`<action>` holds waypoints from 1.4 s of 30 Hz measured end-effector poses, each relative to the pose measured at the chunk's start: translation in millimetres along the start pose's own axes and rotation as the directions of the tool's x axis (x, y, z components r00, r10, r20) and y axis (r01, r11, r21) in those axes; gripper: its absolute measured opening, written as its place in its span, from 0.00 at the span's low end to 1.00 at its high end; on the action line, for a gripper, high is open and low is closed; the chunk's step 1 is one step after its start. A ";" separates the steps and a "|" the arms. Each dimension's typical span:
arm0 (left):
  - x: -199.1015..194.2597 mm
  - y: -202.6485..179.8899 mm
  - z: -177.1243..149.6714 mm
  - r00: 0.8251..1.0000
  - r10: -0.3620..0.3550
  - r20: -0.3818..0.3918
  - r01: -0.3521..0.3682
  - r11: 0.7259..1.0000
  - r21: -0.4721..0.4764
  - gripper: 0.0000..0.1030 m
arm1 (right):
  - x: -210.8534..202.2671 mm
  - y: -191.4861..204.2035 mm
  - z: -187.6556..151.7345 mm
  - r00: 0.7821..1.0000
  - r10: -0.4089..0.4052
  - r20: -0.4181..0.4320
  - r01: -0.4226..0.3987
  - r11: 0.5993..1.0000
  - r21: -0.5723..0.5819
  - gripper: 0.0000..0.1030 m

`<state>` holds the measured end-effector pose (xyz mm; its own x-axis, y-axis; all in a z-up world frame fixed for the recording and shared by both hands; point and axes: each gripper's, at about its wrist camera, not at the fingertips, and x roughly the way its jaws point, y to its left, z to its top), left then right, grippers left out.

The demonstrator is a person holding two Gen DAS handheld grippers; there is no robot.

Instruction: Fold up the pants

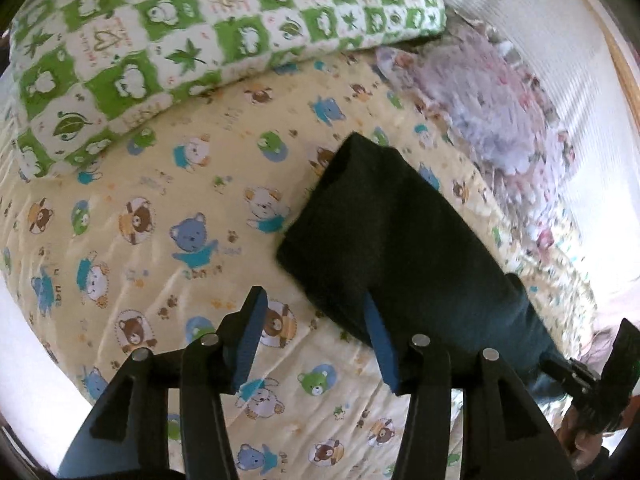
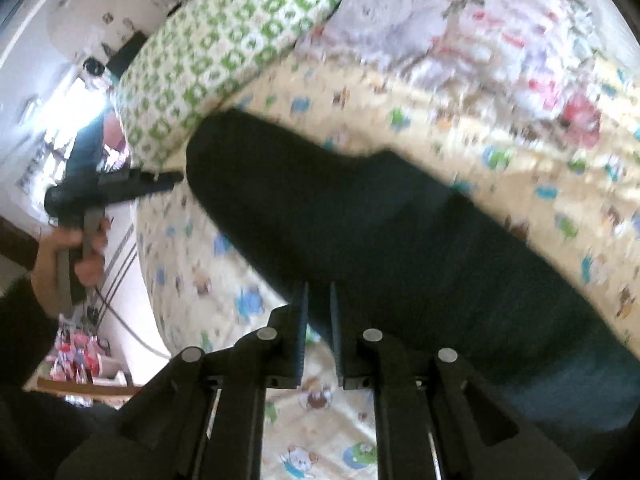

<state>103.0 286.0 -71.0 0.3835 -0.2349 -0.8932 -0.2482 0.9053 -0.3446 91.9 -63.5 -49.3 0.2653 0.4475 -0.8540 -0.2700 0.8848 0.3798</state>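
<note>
Left gripper [image 1: 316, 320], jaws spread wide and holding nothing; the dark pants [image 1: 384, 240] lie on the bear-print quilt [image 1: 140, 216] against its right finger, extending ahead and rightward. Right gripper [image 2: 319, 300], jaws nearly closed, the pants' edge at its tips; whether it is pinched cannot be told. Beyond, a green-checked pillow [image 1: 168, 36].

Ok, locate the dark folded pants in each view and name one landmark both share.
Left wrist: the dark folded pants lie centre-right on the bear-print sheet.
Right wrist: they run diagonally across the middle.
Shared landmark: the green-and-white checked pillow, top left.
</note>
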 end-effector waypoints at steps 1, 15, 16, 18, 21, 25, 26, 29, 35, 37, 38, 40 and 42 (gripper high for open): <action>-0.3 2.2 2.3 1.000 -0.002 0.000 0.002 1.000 -0.014 0.54 | -0.8 0.1 7.6 1.000 -0.009 0.010 0.009 1.000 0.006 0.12; 46.5 6.8 22.9 0.996 -0.057 -0.062 0.049 0.991 -0.125 0.62 | 64.1 -43.9 94.2 0.991 -0.105 -0.084 0.113 0.990 0.085 0.42; 49.4 6.1 23.8 0.996 -0.057 -0.063 0.049 0.991 -0.126 0.62 | 72.6 -48.2 96.5 0.989 -0.102 -0.110 0.112 0.990 0.091 0.42; 55.6 4.6 24.7 0.997 -0.058 -0.058 0.050 0.990 -0.130 0.61 | 88.6 -55.6 95.7 0.982 -0.084 -0.168 0.103 0.989 0.108 0.42; 57.9 -1.6 23.8 0.999 -0.047 -0.020 0.045 0.993 -0.107 0.47 | 101.7 -59.3 91.1 0.978 -0.027 -0.206 0.052 0.992 0.117 0.24; 39.1 -2.5 25.3 0.992 -0.112 0.053 0.116 0.988 -0.098 0.21 | 82.3 -43.8 95.5 0.991 -0.065 -0.119 0.072 0.996 0.054 0.12; 26.6 -3.8 25.9 0.986 -0.141 0.088 0.148 0.985 -0.085 0.19 | 77.5 -39.4 97.7 0.992 -0.071 -0.100 0.075 0.996 0.038 0.12; 4.7 -7.3 27.9 0.980 -0.140 0.143 0.147 0.988 -0.042 0.19 | 62.6 -31.1 105.0 0.996 -0.083 -0.019 0.083 0.996 0.013 0.11; 34.1 0.4 25.3 0.995 -0.055 0.083 0.053 0.998 0.023 0.20 | 89.9 -31.5 105.8 0.994 -0.104 -0.037 0.104 0.995 0.006 0.11; 40.3 3.3 24.6 0.997 -0.036 0.062 0.033 0.999 0.042 0.24 | 102.4 -34.7 103.6 0.990 -0.127 -0.066 0.128 0.992 0.011 0.14; 38.9 7.4 25.3 0.998 -0.041 0.054 0.039 0.999 0.035 0.30 | 103.0 -36.5 104.1 0.989 -0.131 -0.066 0.133 0.991 0.024 0.17; 31.9 10.7 26.9 0.997 -0.044 0.058 0.042 0.999 0.029 0.35 | 96.3 -38.2 106.9 0.988 -0.145 -0.057 0.148 0.987 0.055 0.29; 19.9 9.0 28.5 0.997 -0.025 0.074 0.021 0.999 0.049 0.42 | 81.9 -35.6 107.3 0.987 -0.162 -0.019 0.162 0.985 0.055 0.31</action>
<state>133.7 299.5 -83.6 0.4544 -0.2303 -0.8605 -0.1964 0.9163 -0.3490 222.6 -44.5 -94.6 0.2876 0.2961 -0.9108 -0.1716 0.9516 0.2551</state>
